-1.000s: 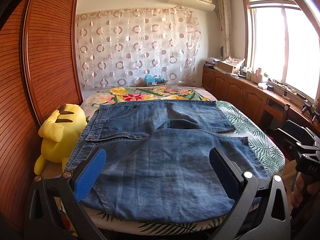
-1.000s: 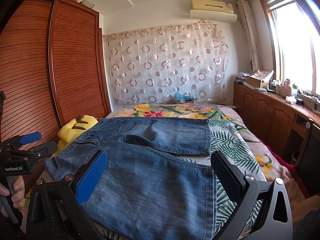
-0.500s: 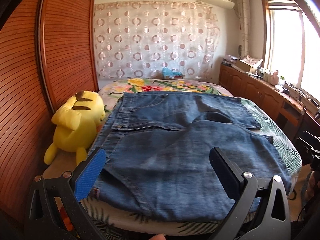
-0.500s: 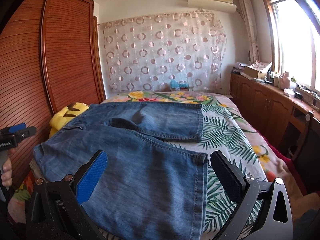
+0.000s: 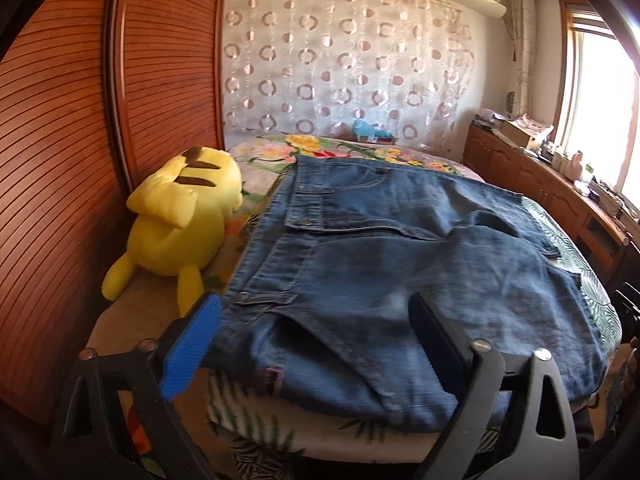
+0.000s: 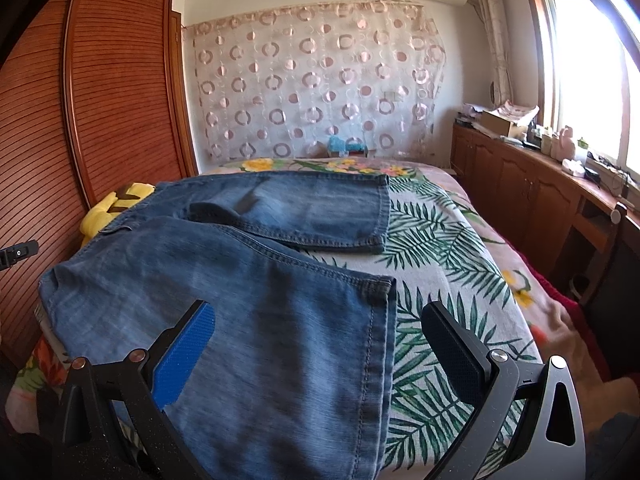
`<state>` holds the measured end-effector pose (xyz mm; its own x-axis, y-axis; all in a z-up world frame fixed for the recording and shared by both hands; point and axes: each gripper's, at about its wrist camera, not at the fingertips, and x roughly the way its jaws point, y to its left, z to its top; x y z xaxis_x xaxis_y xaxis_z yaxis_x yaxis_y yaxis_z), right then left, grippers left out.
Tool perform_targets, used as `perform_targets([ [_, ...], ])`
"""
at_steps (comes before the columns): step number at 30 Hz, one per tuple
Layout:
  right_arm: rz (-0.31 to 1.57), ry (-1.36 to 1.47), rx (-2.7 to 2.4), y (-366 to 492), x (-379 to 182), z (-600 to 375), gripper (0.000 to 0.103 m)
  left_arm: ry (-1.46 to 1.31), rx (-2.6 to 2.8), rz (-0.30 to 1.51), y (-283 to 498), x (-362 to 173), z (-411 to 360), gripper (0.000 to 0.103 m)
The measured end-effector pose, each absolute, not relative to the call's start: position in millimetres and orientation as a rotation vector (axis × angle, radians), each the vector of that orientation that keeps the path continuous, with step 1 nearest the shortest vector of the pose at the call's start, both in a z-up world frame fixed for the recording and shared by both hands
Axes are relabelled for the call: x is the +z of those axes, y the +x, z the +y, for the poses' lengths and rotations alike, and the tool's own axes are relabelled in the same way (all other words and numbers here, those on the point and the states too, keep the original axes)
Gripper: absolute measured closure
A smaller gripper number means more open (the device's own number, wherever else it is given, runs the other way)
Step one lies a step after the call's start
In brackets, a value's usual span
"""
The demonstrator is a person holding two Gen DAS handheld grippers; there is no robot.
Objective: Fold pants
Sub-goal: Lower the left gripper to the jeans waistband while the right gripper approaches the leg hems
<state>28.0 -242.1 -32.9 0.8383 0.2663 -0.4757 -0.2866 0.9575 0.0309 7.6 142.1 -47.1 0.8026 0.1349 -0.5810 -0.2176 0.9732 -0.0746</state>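
Blue denim pants (image 5: pixel 400 260) lie spread on the bed, waistband to the left and both legs running right. My left gripper (image 5: pixel 316 304) hovers at the near waistband corner. Its jaws are closing with the denim edge between them, and the pads are not pressing on it. In the right wrist view the pants (image 6: pixel 240 280) fill the near bed, the far leg hem (image 6: pixel 380 216) lying behind the near one. My right gripper (image 6: pixel 318 312) stands open over the near leg's hem, with the cloth lying under and between the fingers.
A yellow plush toy (image 5: pixel 180 220) sits on the bed's left side beside the waistband, against the slatted wooden wardrobe (image 5: pixel 60 120). The leaf-and-flower bedspread (image 6: pixel 440 240) shows bare to the right of the legs. Wooden cabinets (image 6: pixel 520 184) line the window wall.
The left gripper has swung left and down toward the waistband corner, and its fingers have drawn slightly closer. The right gripper has tipped down a little over the hem and otherwise stayed put.
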Motion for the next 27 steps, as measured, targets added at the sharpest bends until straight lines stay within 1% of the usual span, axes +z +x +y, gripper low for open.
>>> perform_targets([
  [4,0.506,-0.044,0.288,23.9,-30.6,-242.1,0.0,-0.159,0.215,0.647,8.0,-59.0,157.7,0.028],
  [6,0.508,-0.047,0.284,21.8,-29.9,-241.6,0.0,-0.158,0.228,0.665,8.3,-66.3,161.5,0.034],
  [10,0.517,-0.043,0.278,22.7,-30.6,-242.1,0.0,-0.166,0.244,0.725,7.4,-87.3,170.5,0.037],
  [14,0.526,-0.041,0.276,21.2,-29.9,-246.8,0.0,-0.205,0.249,0.768,5.5,-103.8,177.5,0.037],
  [21,0.54,-0.044,0.271,18.0,-29.0,-249.9,0.0,-0.236,0.235,0.779,7.8,-110.4,178.9,0.046],
  [22,0.542,-0.045,0.27,17.7,-29.1,-250.9,0.0,-0.239,0.236,0.771,7.2,-110.0,178.2,0.048],
  [24,0.549,-0.046,0.267,17.2,-30.0,-252.4,0.0,-0.237,0.232,0.75,7.0,-108.6,180.0,0.068],
  [25,0.554,-0.048,0.265,16.7,-30.5,-253.8,0.0,-0.237,0.231,0.747,7.0,-107.5,180.7,0.071],
  [27,0.565,-0.05,0.262,16.1,-31.5,-255.0,0.0,-0.237,0.221,0.74,7.0,-104.2,179.1,0.08],
])
